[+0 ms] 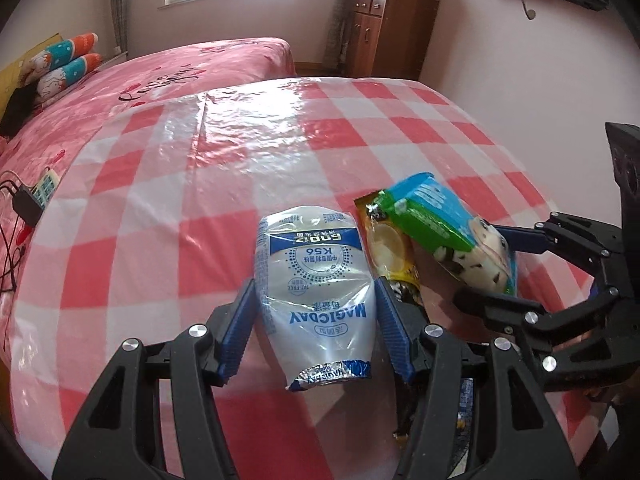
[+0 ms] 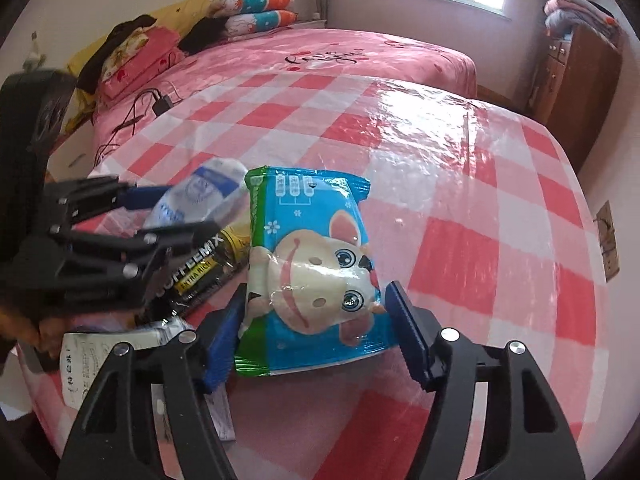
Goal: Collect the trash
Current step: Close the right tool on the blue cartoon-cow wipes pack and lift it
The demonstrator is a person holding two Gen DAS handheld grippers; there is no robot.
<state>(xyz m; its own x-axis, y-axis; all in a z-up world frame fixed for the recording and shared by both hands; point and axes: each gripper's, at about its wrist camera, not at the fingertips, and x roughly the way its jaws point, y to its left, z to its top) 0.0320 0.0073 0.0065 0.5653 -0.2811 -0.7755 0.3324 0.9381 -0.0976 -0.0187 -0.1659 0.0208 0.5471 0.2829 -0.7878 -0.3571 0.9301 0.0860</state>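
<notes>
In the left wrist view, my left gripper [image 1: 316,284] is shut on a crumpled white and blue drink bottle [image 1: 316,264], which lies lengthwise between the blue pads. A yellow and black coffee sachet [image 1: 390,248] lies on the table just right of it. In the right wrist view, my right gripper [image 2: 318,288] is closed around a blue and green snack packet [image 2: 308,240] with a cartoon cow. Both pads touch its sides. The packet leans over the coffee sachet [image 2: 200,272]. The two grippers stand side by side, with the left gripper [image 2: 192,208] on the left.
The round table [image 1: 160,208] has a glossy red and white checked cover. A white printed wrapper [image 2: 84,360] lies near its front left edge. Behind it is a pink bed [image 1: 180,68] with a charger and cables [image 1: 24,200]. A wooden cabinet [image 1: 388,28] stands by the far wall.
</notes>
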